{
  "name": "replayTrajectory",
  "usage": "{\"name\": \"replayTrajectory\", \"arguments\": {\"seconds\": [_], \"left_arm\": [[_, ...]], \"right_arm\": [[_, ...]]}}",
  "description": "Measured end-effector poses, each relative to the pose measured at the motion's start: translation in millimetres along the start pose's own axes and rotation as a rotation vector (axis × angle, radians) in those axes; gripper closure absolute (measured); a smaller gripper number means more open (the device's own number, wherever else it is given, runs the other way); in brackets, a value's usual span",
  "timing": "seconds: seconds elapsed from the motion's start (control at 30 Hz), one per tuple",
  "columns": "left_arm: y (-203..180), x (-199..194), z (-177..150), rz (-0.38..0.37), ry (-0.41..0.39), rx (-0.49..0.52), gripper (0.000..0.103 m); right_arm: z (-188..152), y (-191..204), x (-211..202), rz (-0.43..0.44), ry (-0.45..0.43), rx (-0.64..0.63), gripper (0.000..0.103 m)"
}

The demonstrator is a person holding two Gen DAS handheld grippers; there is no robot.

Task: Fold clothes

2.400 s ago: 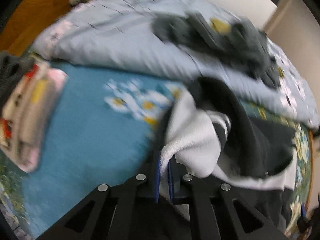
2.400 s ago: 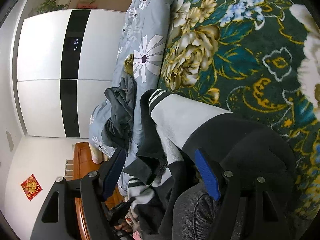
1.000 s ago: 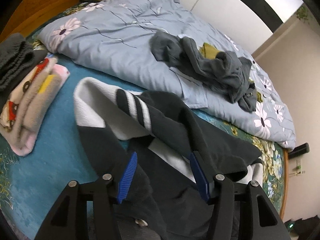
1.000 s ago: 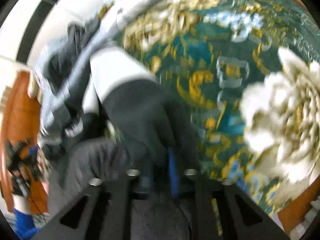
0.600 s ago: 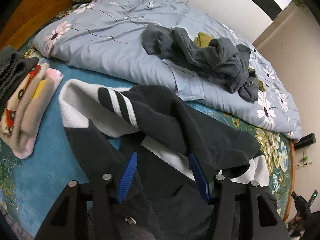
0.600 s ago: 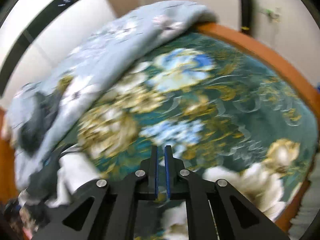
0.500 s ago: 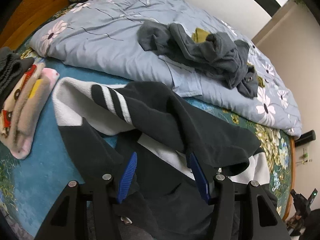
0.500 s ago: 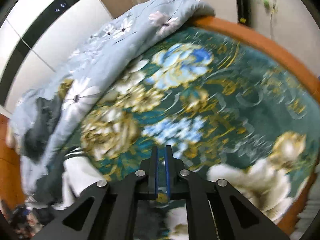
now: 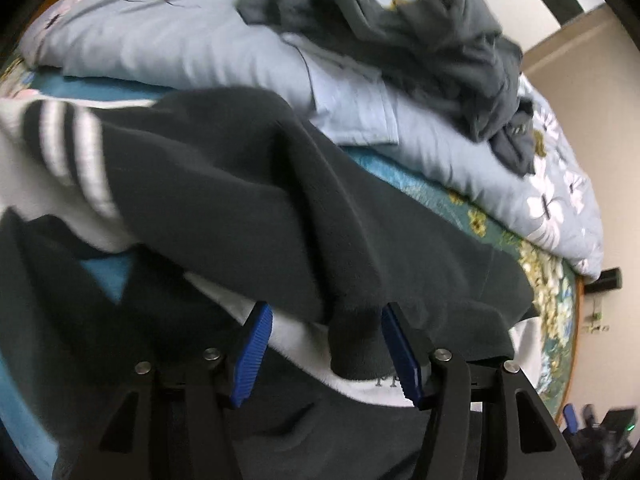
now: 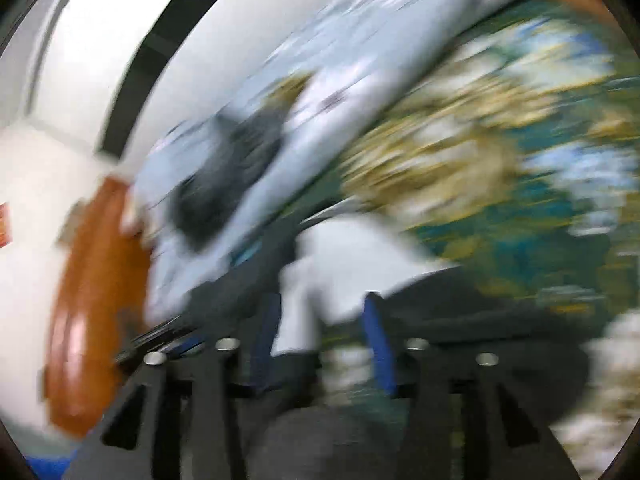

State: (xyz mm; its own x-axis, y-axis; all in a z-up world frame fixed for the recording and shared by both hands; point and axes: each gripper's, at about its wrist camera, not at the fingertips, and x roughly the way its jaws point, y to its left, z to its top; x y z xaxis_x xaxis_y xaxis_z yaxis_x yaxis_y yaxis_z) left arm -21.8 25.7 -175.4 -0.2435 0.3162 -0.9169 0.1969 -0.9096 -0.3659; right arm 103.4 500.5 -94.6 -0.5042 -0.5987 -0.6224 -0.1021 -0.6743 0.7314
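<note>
Since the earlier frame the left claw (image 9: 326,350) has dropped close over the black-and-white jacket (image 9: 224,200) on the bed (image 9: 480,216), jaws apart around a dark fold; the right claw (image 10: 320,340) has just opened, straddling white cloth. Grip only a single layer.

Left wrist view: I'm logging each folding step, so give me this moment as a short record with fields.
garment: black and white jacket, spread on the teal bedspread
left claw: open, its blue pads either side of a black fold, not pressing it
right claw: open, jaws have just been opening; view blurred, white part of jacket seen between the pads
behind jacket: grey clothes piled on the blue quilt
</note>
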Motion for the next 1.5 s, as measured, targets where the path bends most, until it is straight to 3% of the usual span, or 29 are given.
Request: {"name": "replayTrajectory", "arguments": {"seconds": [0.13,0.27,0.4,0.5,0.53,0.6,0.67,0.83,0.93,1.0,1.17,1.23,1.27,1.33,1.37,1.43,1.5], "left_arm": [[5,16,1,-0.046,0.038,-0.065,0.042],[10,22,1,-0.092,0.055,-0.091,0.042],[18,26,-2,-0.183,0.102,-0.157,0.044],[19,24,-4,-0.218,0.111,-0.157,0.064],[18,23,-4,-0.220,0.111,-0.142,0.071],[15,19,1,-0.248,0.118,-0.124,0.079],[11,12,10,-0.293,0.115,-0.109,0.081],[-10,-12,66,-0.429,0.015,-0.078,0.082],[-30,-6,113,-0.409,-0.024,-0.052,0.081],[-40,5,133,-0.374,-0.015,-0.042,0.081],[-44,36,160,-0.311,0.008,-0.073,0.082],[-43,33,162,-0.343,-0.003,-0.093,0.076],[-43,29,163,-0.366,-0.011,-0.102,0.072],[-43,20,163,-0.422,-0.033,-0.116,0.046],[-45,12,163,-0.465,-0.051,-0.118,0.045],[-52,-7,162,-0.523,-0.086,-0.103,0.042],[-63,-26,161,-0.518,-0.107,-0.061,0.042]], "right_arm": [[4,26,88,0.161,0.176,0.113,0.043],[8,36,156,0.098,0.258,0.155,0.043],[13,21,196,0.042,0.283,0.270,0.043],[11,15,210,0.024,0.296,0.309,0.044],[11,16,212,0.025,0.301,0.310,0.046],[15,19,214,0.047,0.307,0.306,0.072],[21,21,215,0.079,0.312,0.303,0.083],[71,31,214,0.225,0.235,0.328,0.086],[113,41,223,0.250,0.185,0.331,0.086],[137,50,239,0.187,0.181,0.286,0.086],[150,45,267,0.117,0.208,0.305,0.084],[149,40,273,0.110,0.220,0.317,0.079],[148,39,274,0.115,0.220,0.319,0.072],[149,42,266,0.158,0.193,0.305,0.052],[151,45,261,0.180,0.176,0.299,0.044],[158,53,248,0.199,0.136,0.267,0.043],[163,59,230,0.203,0.101,0.243,0.044]]}}
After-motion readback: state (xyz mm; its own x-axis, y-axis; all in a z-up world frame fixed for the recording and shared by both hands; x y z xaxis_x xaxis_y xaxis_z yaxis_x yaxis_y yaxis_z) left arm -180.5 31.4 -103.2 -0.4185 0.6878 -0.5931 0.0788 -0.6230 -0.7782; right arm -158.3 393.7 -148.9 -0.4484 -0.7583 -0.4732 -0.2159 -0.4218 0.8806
